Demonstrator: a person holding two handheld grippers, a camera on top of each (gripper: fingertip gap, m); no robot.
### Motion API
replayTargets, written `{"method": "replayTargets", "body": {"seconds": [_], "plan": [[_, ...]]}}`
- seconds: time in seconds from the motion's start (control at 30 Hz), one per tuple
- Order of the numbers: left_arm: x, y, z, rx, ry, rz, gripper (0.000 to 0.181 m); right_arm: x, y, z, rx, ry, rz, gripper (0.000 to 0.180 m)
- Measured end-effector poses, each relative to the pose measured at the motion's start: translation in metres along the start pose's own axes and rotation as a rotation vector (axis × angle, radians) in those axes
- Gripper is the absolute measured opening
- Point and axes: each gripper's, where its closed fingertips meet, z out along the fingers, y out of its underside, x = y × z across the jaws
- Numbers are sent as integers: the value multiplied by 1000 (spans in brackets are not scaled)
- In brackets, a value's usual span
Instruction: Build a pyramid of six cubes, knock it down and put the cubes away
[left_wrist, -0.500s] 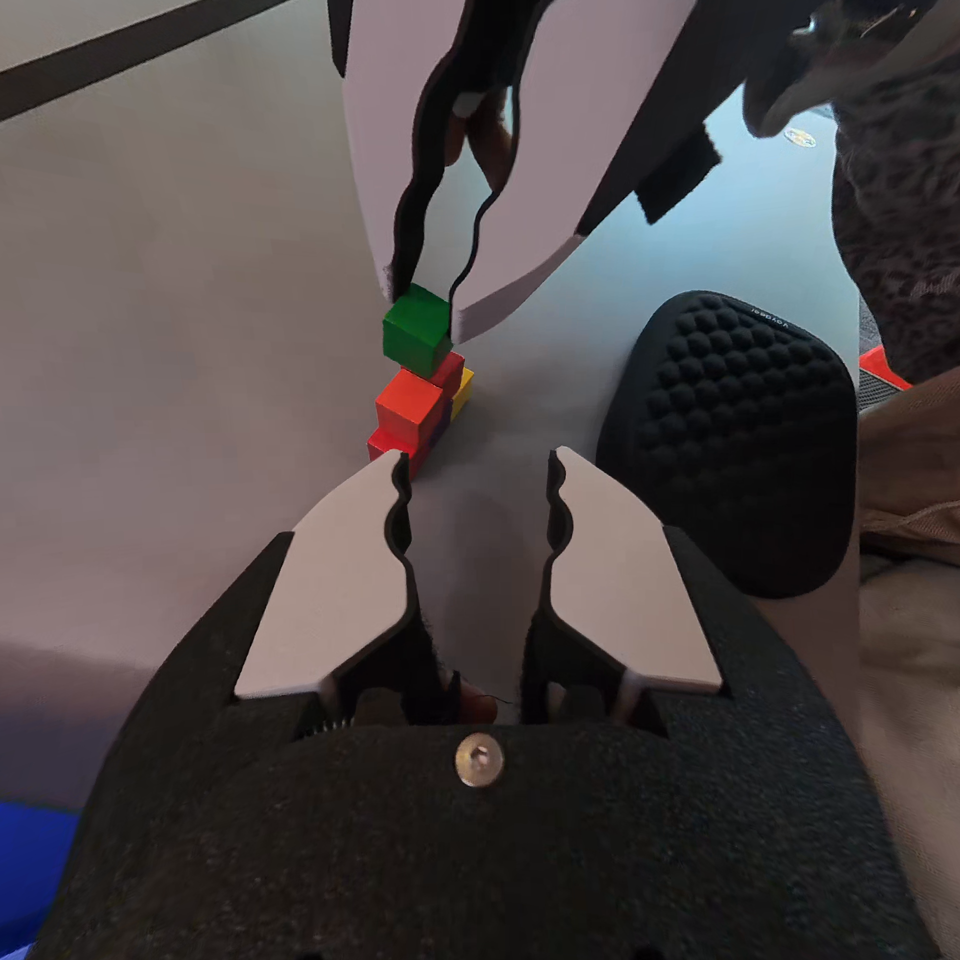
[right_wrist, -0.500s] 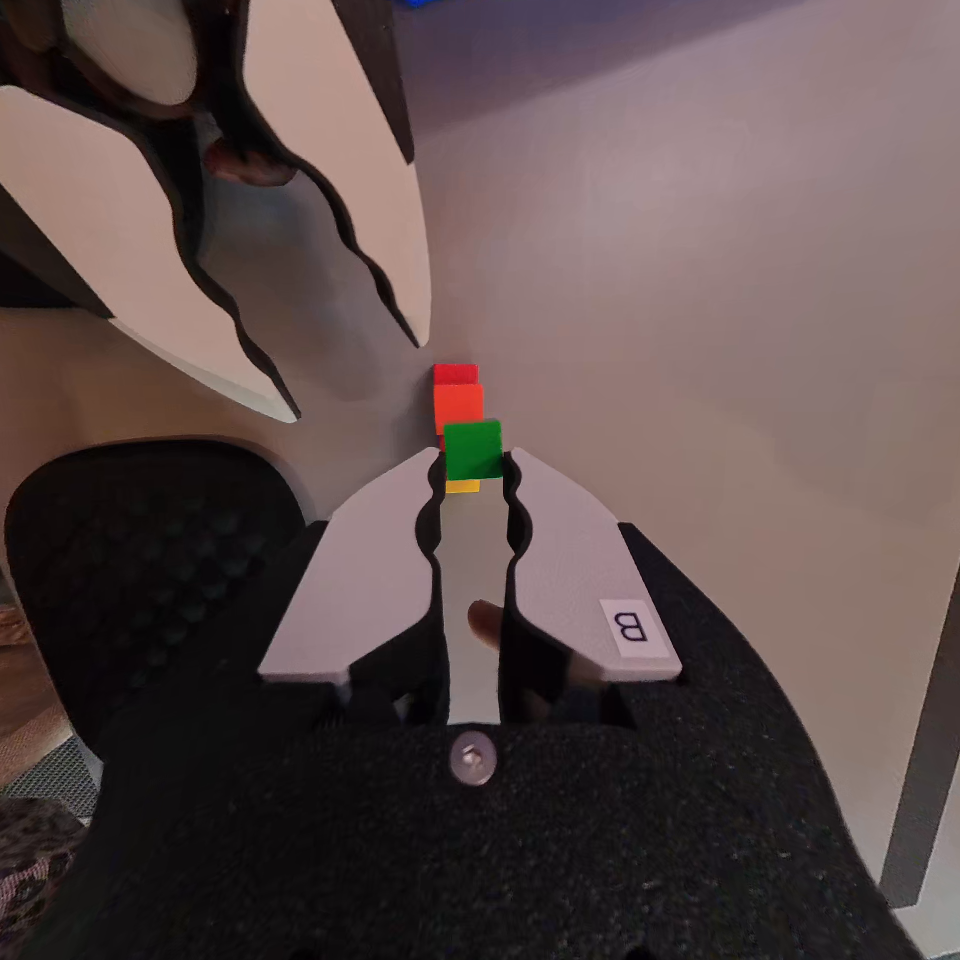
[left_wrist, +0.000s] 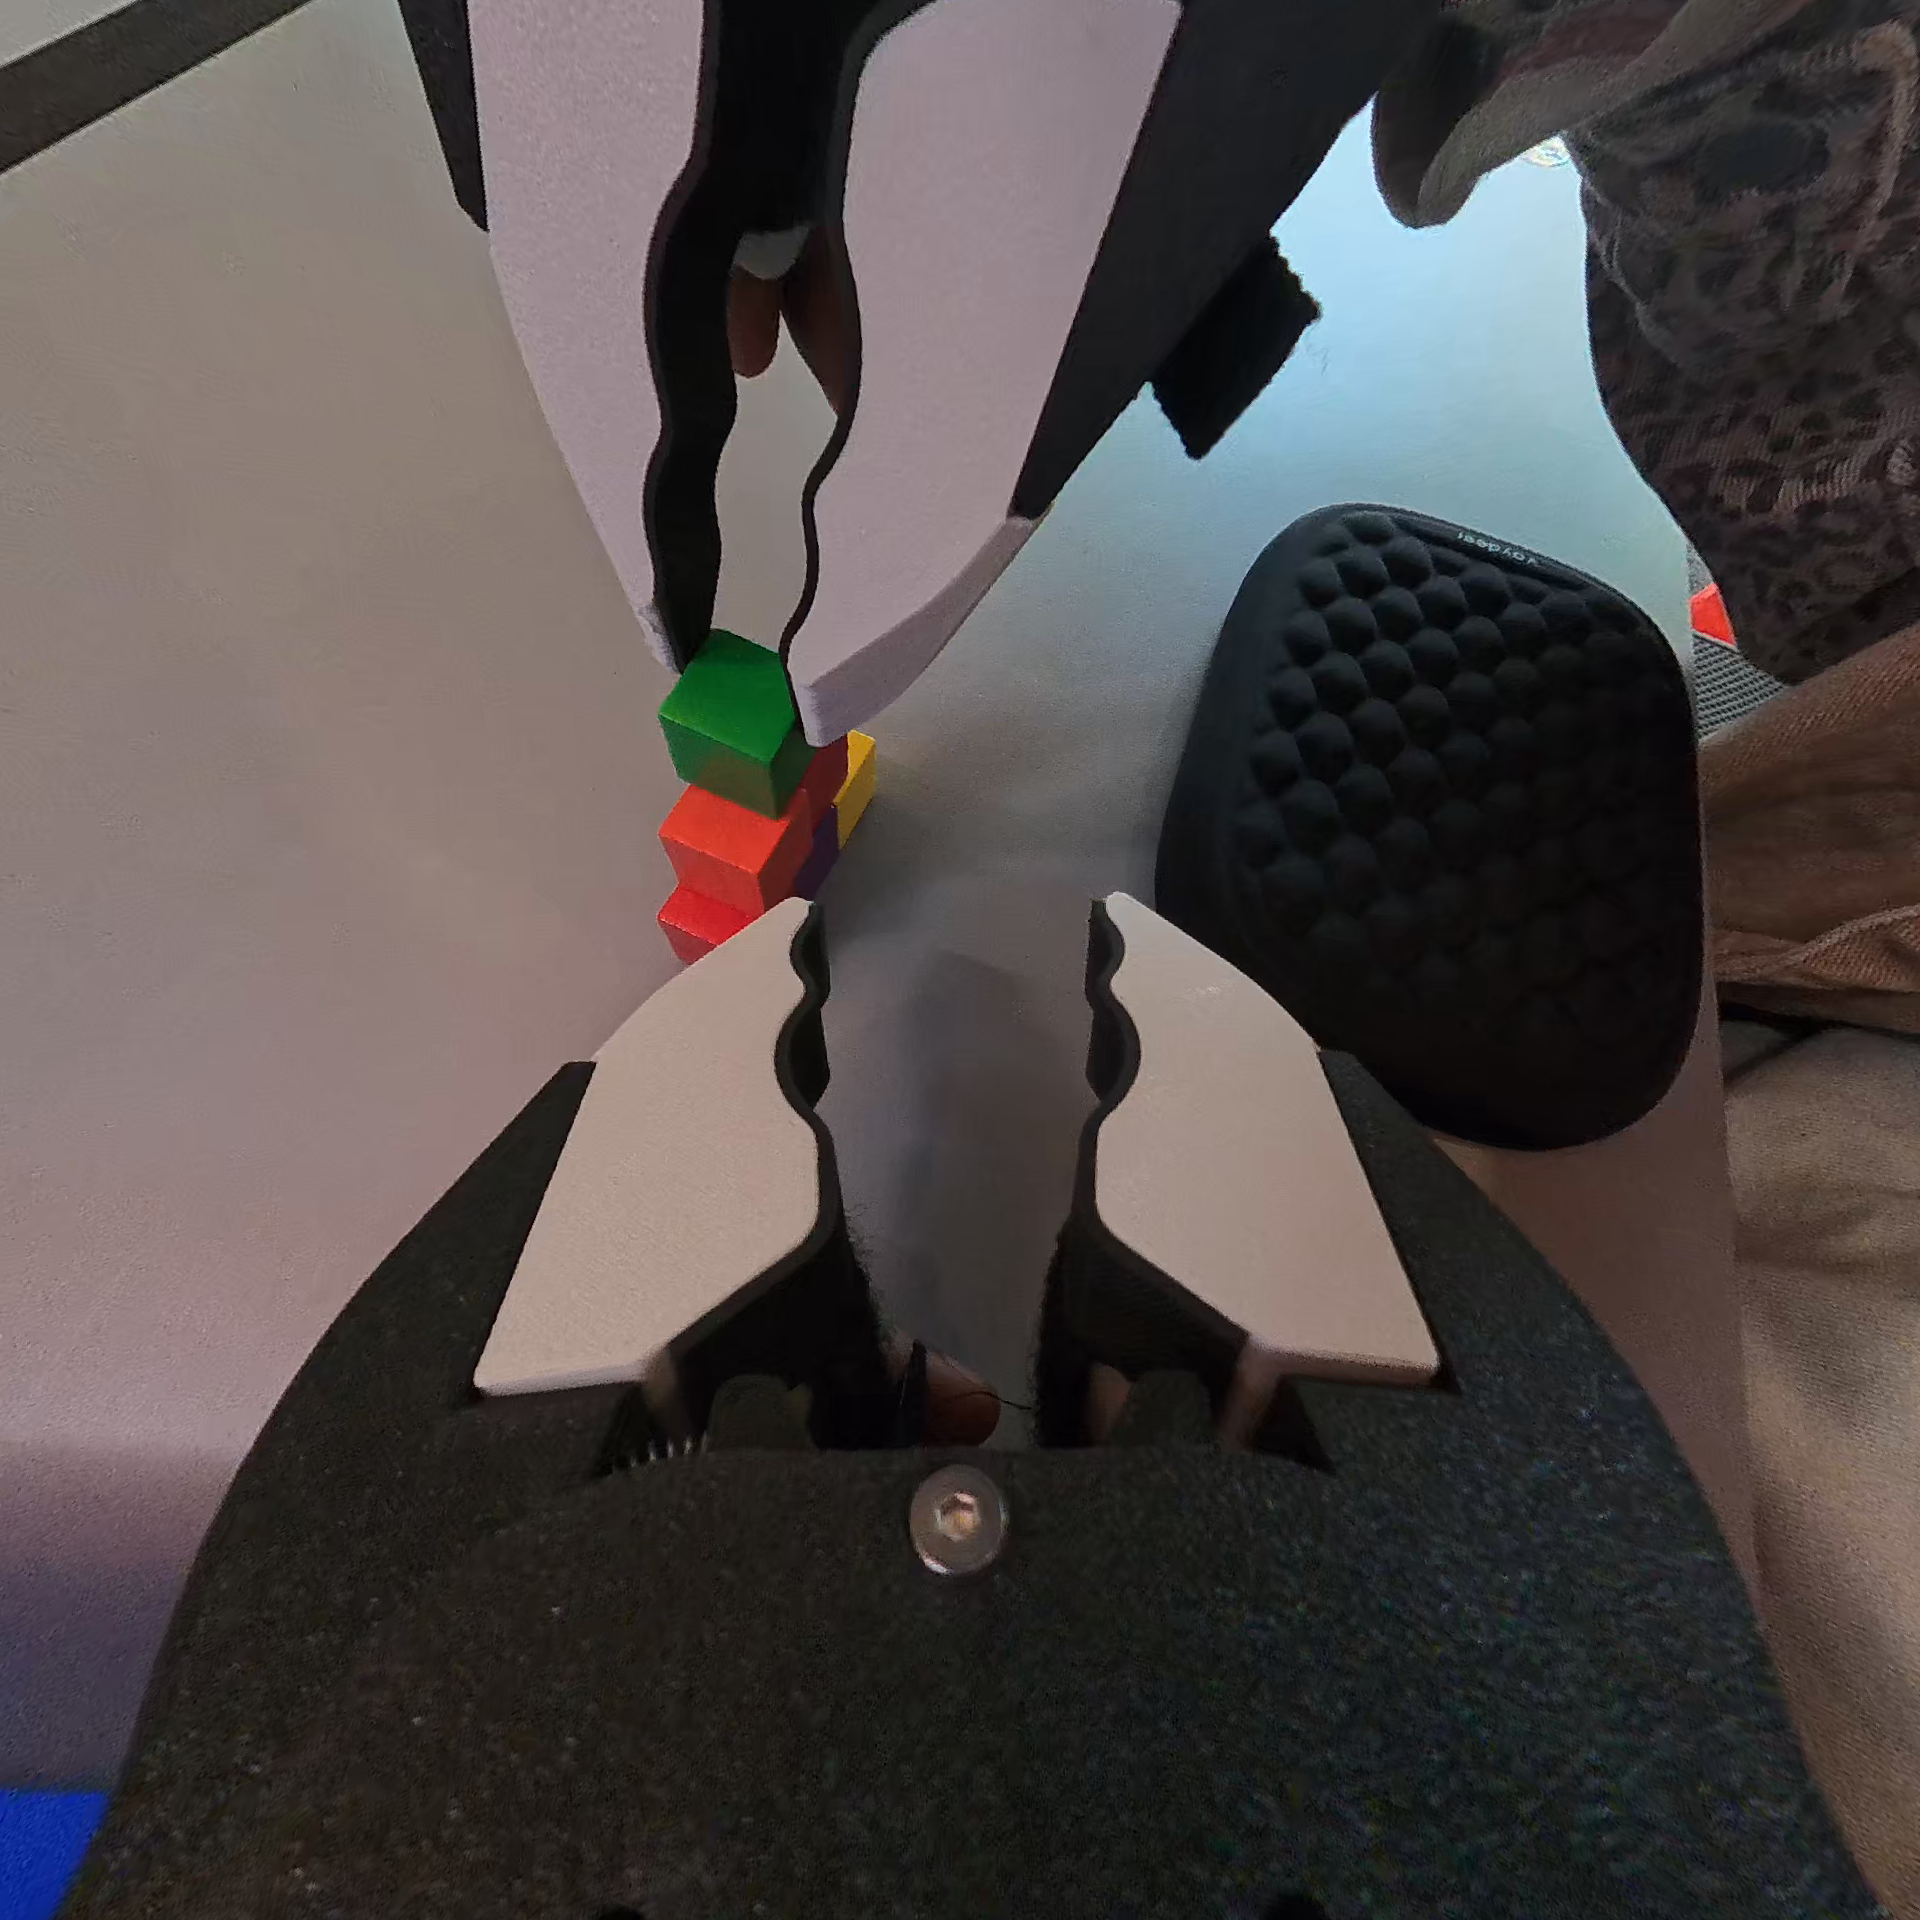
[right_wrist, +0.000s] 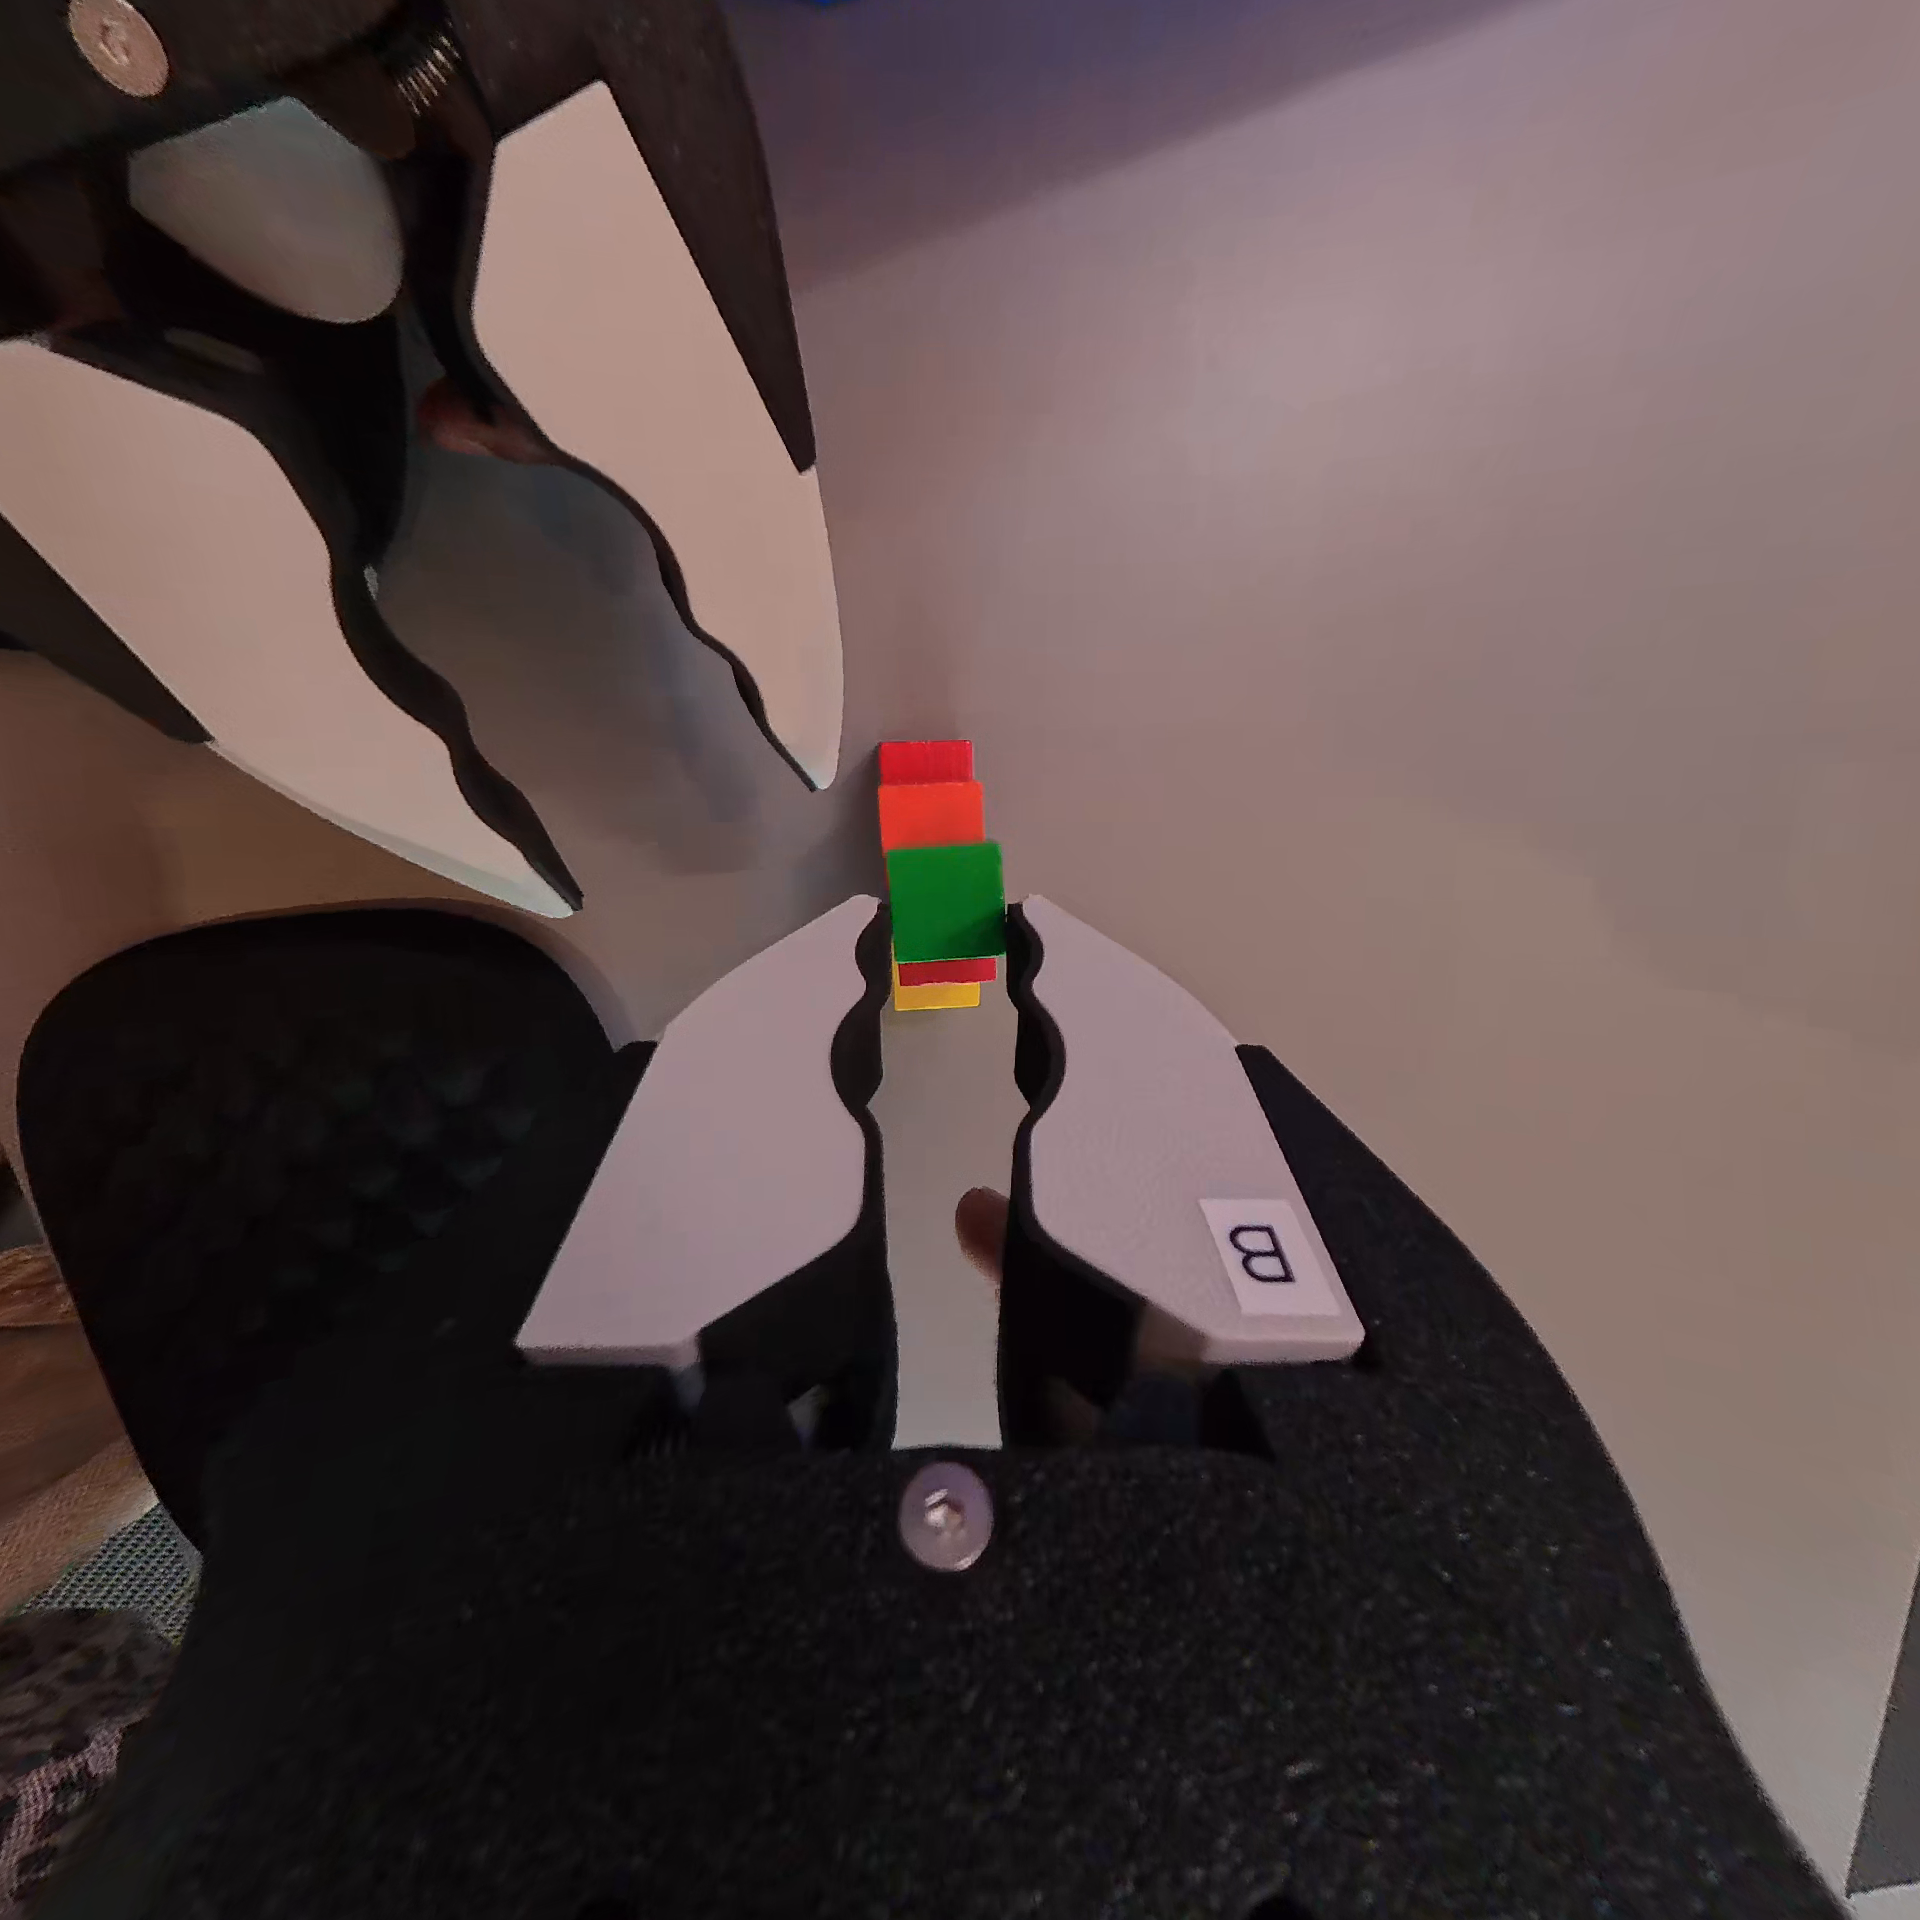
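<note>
- Right gripper (right_wrist: 943, 914): jaws clamp the green cube (right_wrist: 945, 900) at the top of the cube stack (left_wrist: 764, 831) on the desk (left_wrist: 260, 727).
- Left gripper (left_wrist: 951, 914): jaws wide, empty, stack at 11 o'clock.

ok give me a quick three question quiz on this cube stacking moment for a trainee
1. True or false: the left gripper is shut on a cube.
2. Which cube is between the right gripper's fingertips? A yellow, B green, C purple.
3. Fill in: the orange cube sits directly above a ___ cube at the near end of the bottom row.

Key:
1. False; it is open and holds nothing.
2. B, the green cube, at the top of the stack.
3. Red.
</note>
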Motion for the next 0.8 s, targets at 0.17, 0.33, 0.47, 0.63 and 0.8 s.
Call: {"method": "replayTargets", "body": {"seconds": [0.17, 0.33, 0.47, 0.63, 0.8], "plan": [[2, -2, 4, 0, 16, 6, 47, -1, 1, 0, 8, -5, 9, 25], [2, 0, 11, -22, 25, 19, 48, 0, 1, -5, 48, -15, 25, 33], [1, 0, 14, -27, 28, 15, 49, 4, 3, -10, 77, -12, 39, 33], [-1, 1, 15, -28, 24, 11, 49, 2, 4, -13, 89, -11, 39, 33], [-4, 1, 16, -25, 20, 2, 51, -1, 6, -13, 91, -16, 40, 33]]}}
